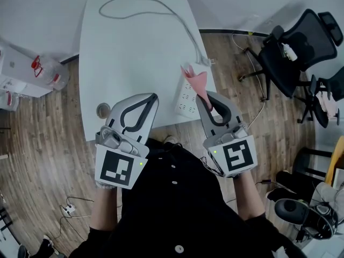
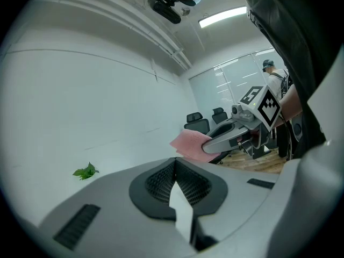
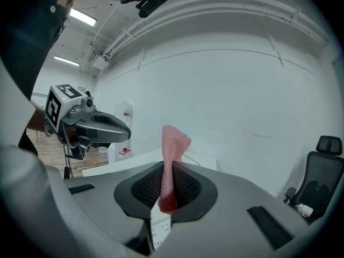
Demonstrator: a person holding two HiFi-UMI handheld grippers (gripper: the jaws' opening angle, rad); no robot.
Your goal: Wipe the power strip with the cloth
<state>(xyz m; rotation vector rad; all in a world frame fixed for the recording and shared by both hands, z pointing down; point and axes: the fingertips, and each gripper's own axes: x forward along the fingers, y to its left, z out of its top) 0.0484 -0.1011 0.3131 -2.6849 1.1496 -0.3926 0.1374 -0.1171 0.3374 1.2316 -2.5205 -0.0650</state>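
Note:
A white power strip (image 1: 186,98) lies near the front right edge of the white table (image 1: 129,58), its grey cable (image 1: 161,7) looping toward the far end. My right gripper (image 1: 203,100) is shut on a pink cloth (image 1: 195,81), held just above and right of the strip. The cloth (image 3: 172,149) stands up between the closed jaws in the right gripper view, and a bit of the strip (image 3: 159,228) shows below them. My left gripper (image 1: 153,97) hovers over the table left of the strip, shut with nothing in it. Its view shows the pink cloth (image 2: 191,144).
A small round object (image 1: 102,110) sits at the table's front left corner. Black office chairs (image 1: 293,50) stand on the wood floor to the right. White boxes with red parts (image 1: 32,69) are at the left. A green leaf (image 2: 85,171) lies at the table's far end.

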